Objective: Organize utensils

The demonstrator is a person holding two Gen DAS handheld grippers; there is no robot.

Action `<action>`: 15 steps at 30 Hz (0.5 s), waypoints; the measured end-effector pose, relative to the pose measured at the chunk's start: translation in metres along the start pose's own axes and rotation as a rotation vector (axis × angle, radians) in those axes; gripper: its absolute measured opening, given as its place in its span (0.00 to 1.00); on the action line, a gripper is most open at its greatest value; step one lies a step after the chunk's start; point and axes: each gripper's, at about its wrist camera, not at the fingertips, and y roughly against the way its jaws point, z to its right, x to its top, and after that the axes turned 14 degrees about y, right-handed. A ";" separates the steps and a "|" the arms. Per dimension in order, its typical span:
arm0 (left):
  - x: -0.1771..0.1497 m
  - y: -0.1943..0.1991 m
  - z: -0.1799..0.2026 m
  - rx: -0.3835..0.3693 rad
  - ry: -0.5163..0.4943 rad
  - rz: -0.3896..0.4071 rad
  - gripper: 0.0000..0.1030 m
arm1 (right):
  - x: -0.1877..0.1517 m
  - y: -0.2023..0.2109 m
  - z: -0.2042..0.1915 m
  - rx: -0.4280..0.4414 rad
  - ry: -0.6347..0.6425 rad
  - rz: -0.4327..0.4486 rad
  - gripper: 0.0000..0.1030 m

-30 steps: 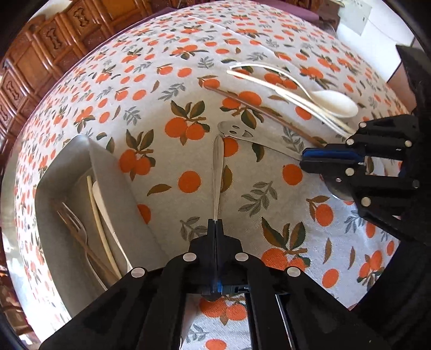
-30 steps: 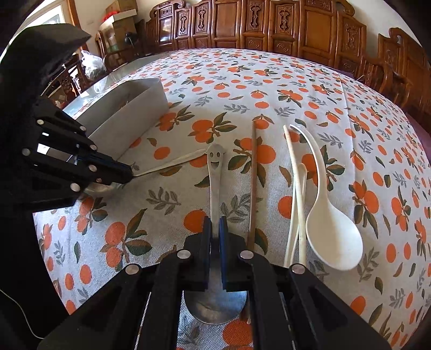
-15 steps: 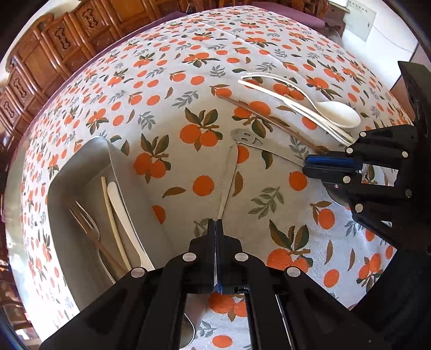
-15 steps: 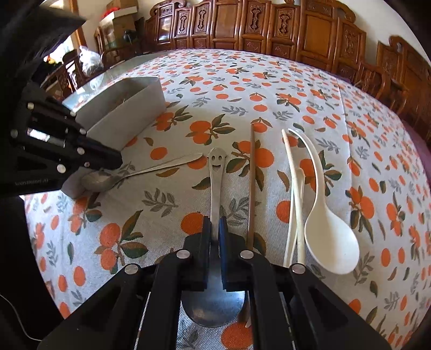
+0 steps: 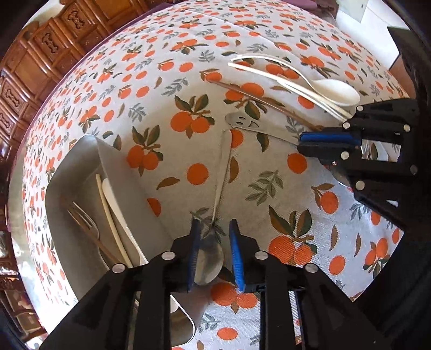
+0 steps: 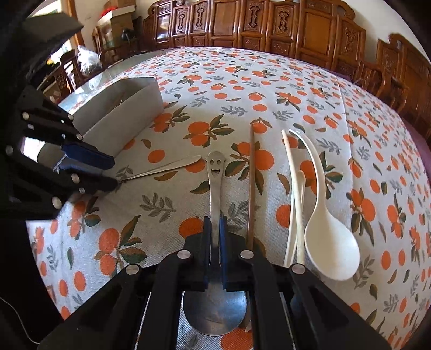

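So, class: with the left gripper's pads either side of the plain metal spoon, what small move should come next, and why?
Probably lift the left gripper clear. Its jaws are opening, and the metal spoon lies between the pads on the tablecloth beside the grey tray, not in it. Meanwhile the right gripper is shut on the smiley-handled spoon.

A home dining room. A round table under an orange-print cloth (image 6: 242,88) fills the view ahead of the jaws, ringed beyond by carved wooden chairs (image 6: 390,67) and a carved wooden screen (image 6: 256,24). Cutlery lies on the cloth: a white spoon (image 6: 331,242) right of the right jaws, a grey tray (image 5: 80,204) with a fork (image 5: 86,223) left of the left jaws. Boxes (image 6: 118,18) are stacked far left.
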 end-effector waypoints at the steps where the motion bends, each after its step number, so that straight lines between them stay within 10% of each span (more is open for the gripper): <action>1: 0.001 -0.002 0.002 0.005 -0.008 -0.007 0.22 | -0.001 0.001 0.001 0.002 -0.006 0.002 0.07; 15: 0.010 -0.012 0.003 -0.054 0.031 -0.055 0.01 | -0.005 0.032 0.026 0.029 -0.113 0.120 0.07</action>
